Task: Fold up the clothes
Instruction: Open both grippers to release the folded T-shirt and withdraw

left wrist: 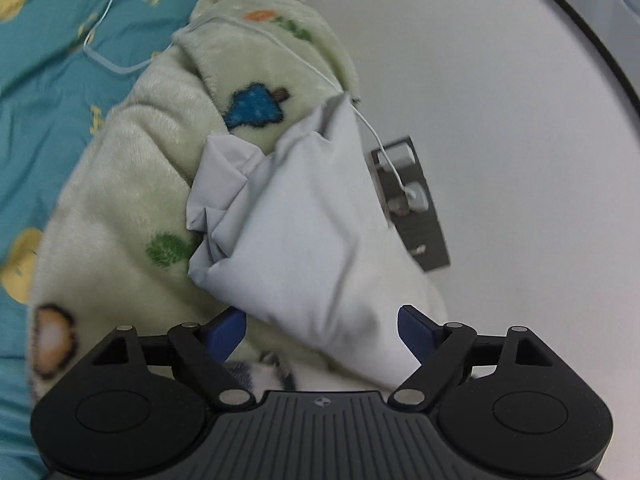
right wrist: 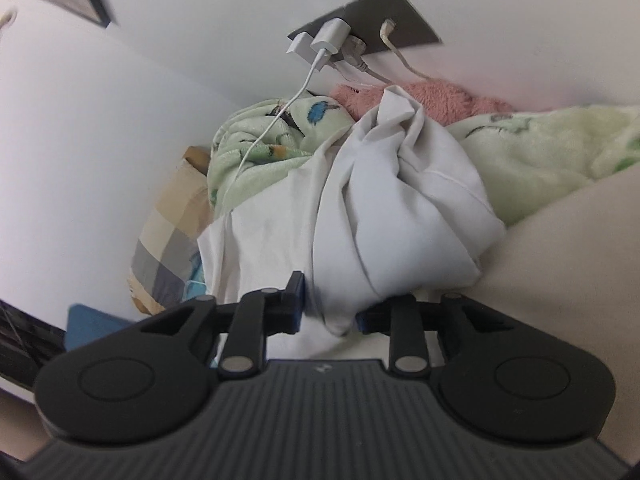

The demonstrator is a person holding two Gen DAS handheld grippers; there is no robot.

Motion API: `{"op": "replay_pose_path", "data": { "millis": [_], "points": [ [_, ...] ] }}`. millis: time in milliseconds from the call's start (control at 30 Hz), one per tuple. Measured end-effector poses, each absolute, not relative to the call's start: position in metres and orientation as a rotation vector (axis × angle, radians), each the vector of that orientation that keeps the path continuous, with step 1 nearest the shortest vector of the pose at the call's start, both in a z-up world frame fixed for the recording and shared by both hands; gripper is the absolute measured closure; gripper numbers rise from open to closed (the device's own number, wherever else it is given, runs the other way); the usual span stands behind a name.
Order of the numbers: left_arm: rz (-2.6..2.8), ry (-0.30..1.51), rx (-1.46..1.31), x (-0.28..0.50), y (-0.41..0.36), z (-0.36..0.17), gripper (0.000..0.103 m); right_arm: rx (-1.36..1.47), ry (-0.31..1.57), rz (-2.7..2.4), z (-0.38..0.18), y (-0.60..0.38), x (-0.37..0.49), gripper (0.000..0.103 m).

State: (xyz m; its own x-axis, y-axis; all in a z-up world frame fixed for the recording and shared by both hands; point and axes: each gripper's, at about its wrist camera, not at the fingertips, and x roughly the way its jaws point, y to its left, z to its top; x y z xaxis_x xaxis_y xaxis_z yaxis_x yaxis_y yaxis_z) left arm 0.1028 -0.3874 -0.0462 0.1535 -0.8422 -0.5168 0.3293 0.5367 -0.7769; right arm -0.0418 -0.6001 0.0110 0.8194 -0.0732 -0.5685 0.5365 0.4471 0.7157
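Note:
A white garment (left wrist: 296,232) lies bunched on a pale green fleece blanket (left wrist: 132,184). In the left wrist view my left gripper (left wrist: 320,330) is open, its blue pads on either side of the garment's near corner, which lies between them. In the right wrist view the same white garment (right wrist: 384,208) hangs in folds. My right gripper (right wrist: 330,308) is shut on a fold of it, the cloth pinched between the blue pads.
A dark wall socket plate (right wrist: 372,20) holds white chargers with cables trailing over the blanket. A pink fleece (right wrist: 432,100) lies behind the garment. A checked pillow (right wrist: 168,236) sits left. A teal printed sheet (left wrist: 44,92) covers the bed.

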Motion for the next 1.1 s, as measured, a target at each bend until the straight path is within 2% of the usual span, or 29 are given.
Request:
{"op": "replay_pose_path", "data": {
  "millis": [67, 167, 400, 433, 467, 567, 767, 800, 833, 1100],
  "points": [
    [-0.896, 1.052, -0.465, 0.097, -0.375, -0.032, 0.013, 0.962, 0.508, -0.408, 0.024, -0.587, -0.055, 0.073],
    [-0.879, 0.947, -0.340, 0.074, -0.362, -0.010, 0.000, 0.831, 0.506, -0.420, 0.041, -0.565, -0.075, 0.073],
    [-0.813, 0.712, -0.187, -0.014, -0.304, 0.064, 0.000, 0.601, 0.433, -0.390, 0.079, -0.500, -0.118, 0.072],
    [-0.808, 0.690, -0.175, -0.028, -0.294, 0.073, 0.000, 0.582, 0.417, -0.387, 0.082, -0.491, -0.124, 0.070],
    [-0.802, 0.668, -0.164, -0.040, -0.285, 0.080, 0.000, 0.564, 0.402, -0.384, 0.085, -0.482, -0.130, 0.057],
    [-0.780, 0.597, -0.131, -0.079, -0.254, 0.103, 0.000, 0.508, 0.355, -0.376, 0.095, -0.455, -0.148, 0.033],
    [-0.744, 0.474, -0.055, -0.140, -0.207, 0.131, 0.000, 0.414, 0.291, -0.373, 0.104, -0.407, -0.179, 0.032],
    [-0.733, 0.450, -0.036, -0.149, -0.201, 0.135, 0.000, 0.401, 0.285, -0.375, 0.103, -0.401, -0.182, 0.026],
    [-0.721, 0.428, -0.020, -0.158, -0.197, 0.138, 0.000, 0.388, 0.279, -0.377, 0.102, -0.395, -0.186, 0.011],
    [-0.706, 0.393, 0.008, -0.195, -0.177, 0.145, 0.000, 0.290, 0.263, -0.384, 0.097, -0.350, -0.205, 0.012]
  ]
}}
